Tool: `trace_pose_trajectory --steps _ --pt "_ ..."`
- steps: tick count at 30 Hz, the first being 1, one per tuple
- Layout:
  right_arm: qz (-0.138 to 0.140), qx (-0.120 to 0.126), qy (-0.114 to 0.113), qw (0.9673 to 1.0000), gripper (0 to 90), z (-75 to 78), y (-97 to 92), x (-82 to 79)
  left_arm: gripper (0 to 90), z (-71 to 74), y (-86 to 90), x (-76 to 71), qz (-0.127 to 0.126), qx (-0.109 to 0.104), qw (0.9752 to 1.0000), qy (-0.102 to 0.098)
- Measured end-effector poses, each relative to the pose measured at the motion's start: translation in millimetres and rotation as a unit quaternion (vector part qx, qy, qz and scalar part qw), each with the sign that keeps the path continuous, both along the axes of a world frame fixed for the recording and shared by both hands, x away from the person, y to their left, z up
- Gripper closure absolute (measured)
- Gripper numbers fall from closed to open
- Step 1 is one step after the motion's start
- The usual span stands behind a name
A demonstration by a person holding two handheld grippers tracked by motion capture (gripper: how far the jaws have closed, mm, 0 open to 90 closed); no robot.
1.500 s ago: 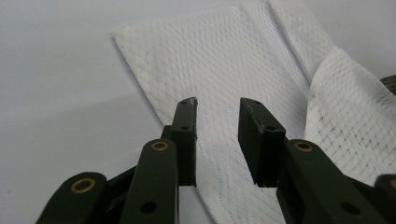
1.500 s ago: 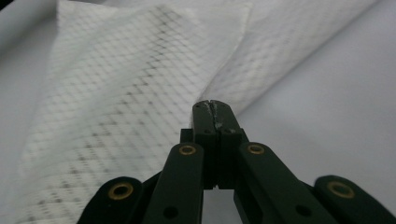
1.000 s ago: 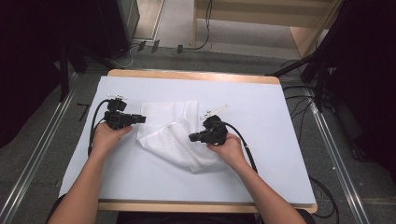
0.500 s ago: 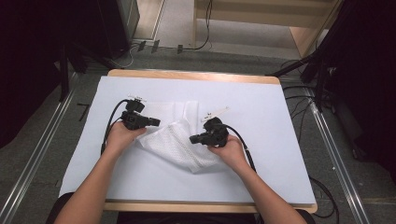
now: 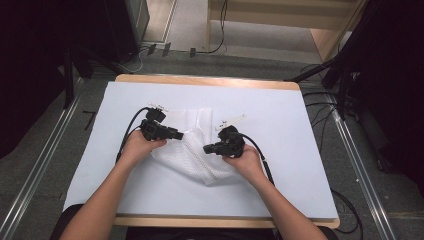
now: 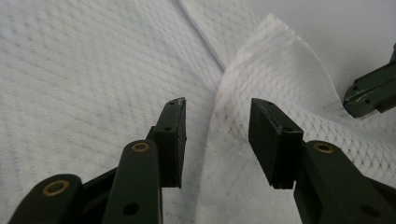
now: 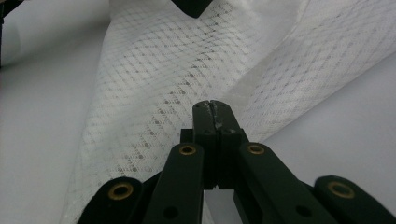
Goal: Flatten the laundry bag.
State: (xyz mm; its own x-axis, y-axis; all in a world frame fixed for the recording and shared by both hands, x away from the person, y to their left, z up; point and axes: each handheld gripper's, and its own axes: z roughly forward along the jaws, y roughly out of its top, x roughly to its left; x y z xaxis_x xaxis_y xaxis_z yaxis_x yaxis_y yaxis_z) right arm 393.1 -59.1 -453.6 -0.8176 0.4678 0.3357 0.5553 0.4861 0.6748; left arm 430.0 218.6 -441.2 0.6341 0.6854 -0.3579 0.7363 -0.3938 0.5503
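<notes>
You're mid-fold on the white cloth, which lies rumpled at the middle of the table on its white cover, between your two hands. Right gripper has its jaws pinched together on a bit of the cloth near its right side; in the right gripper view the tips meet w/ mesh fabric caught at the seam, so treat that as your anchor & don't let the hand drift. Left gripper sits at the cloth's left part, jaws about halfway apart; they've just been opening, and in the left gripper view a raised fold of cloth stands in the gap betw. the two pads w/o either pad pressing on it, so nothing is held there. To do this step well, imo: keep the right pinch firm, lower the left tips so the fold edge goes deep betw. the pads, not just the top ridge, then close on one layer edge only. If you grab the ridge you'll likely bunch two layers & the fold will come out crooked. Once gripped, pull gently away from the right hand to take the slack out before laying it over. Watch the left cable too; it loops near the cloth's left edge & could drag it.
</notes>
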Motion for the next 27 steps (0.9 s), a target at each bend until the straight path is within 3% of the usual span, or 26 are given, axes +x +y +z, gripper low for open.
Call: trace_pose_trajectory --steps 1,4,6,12,14,18,23,27 --pt "0.0 0.0 0.0 1.0 90.0 0.1 -0.3 0.1 64.0 -1.1 -2.4 -0.1 -0.008 0.0 0.9999 0.009" --pt "-0.003 0.001 0.0 1.0 90.0 -0.1 -1.0 0.6 83.0 -0.7 -7.3 -1.5 -0.02 0.004 0.9998 0.006" --pt "-0.004 0.001 0.0 1.0 90.0 0.8 -2.6 1.0 87.7 2.8 -8.4 -3.1 -0.023 -0.001 0.9997 0.001" --pt "-0.012 0.007 -0.01 0.9998 90.0 6.6 -9.1 1.7 88.2 20.9 -0.3 -14.6 -0.039 -0.027 0.9986 -0.022" --pt "-0.021 0.011 -0.016 0.9996 90.0 11.8 -15.2 1.9 88.0 31.6 4.3 -26.8 -0.053 -0.033 0.9972 -0.04" --pt "-0.038 0.008 -0.03 0.9988 90.0 17.2 -22.0 2.7 87.3 41.2 12.5 -43.6 -0.053 -0.045 0.9962 -0.053" --pt "-0.042 0.002 -0.036 0.9985 90.0 16.3 -21.9 5.8 86.4 41.5 22.7 -59.8 -0.062 -0.044 0.996 -0.047" --pt "-0.049 -0.012 -0.043 0.9978 87.1 14.7 -14.7 8.5 85.8 40.3 32.5 -74.7 -0.063 -0.06 0.9953 -0.043"
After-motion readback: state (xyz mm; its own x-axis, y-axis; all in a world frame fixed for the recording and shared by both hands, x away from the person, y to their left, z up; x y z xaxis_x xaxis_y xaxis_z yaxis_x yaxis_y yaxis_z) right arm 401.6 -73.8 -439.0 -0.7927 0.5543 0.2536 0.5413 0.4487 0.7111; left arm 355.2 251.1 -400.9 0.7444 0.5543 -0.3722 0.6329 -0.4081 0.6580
